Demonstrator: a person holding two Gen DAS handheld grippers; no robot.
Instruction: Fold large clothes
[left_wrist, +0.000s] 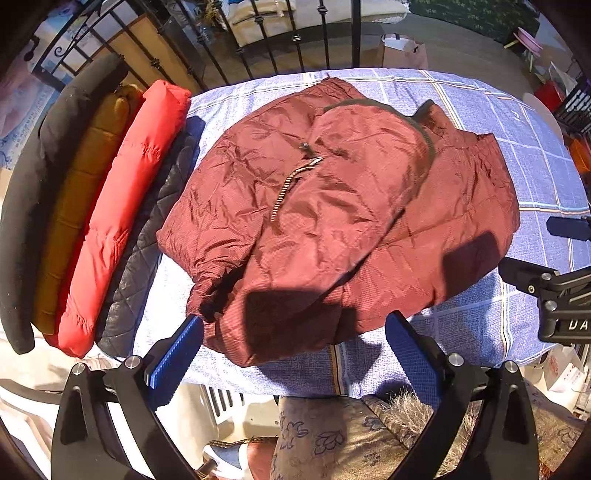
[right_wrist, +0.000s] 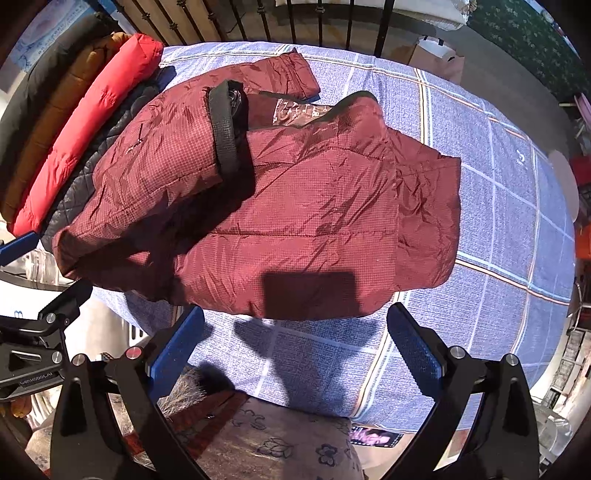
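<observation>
Maroon jacket (left_wrist: 332, 221) is sprawled on the blue checked cloth (left_wrist: 480, 325) just ahead of both my grippers, partly folded, sleeve with a dark cuff (right_wrist: 225, 129) flopped over the top. My left gripper (left_wrist: 295, 354) is spread wide with nothing in it, and the jacket's near hem sits right between the tips of its blue pads (left_wrist: 173, 362), maybe brushing the left one, hard to say. My right gripper (right_wrist: 295, 350) is also wide and empty, and the hem lies just past its tips, with bare cloth between the pads. Off to the left of my jaws there's a row of other coats: red puffer (left_wrist: 118, 221), a mustard one (left_wrist: 81, 206), a black one (left_wrist: 33, 221), and a dark quilted one (left_wrist: 147, 243) right beside the maroon jacket.
</observation>
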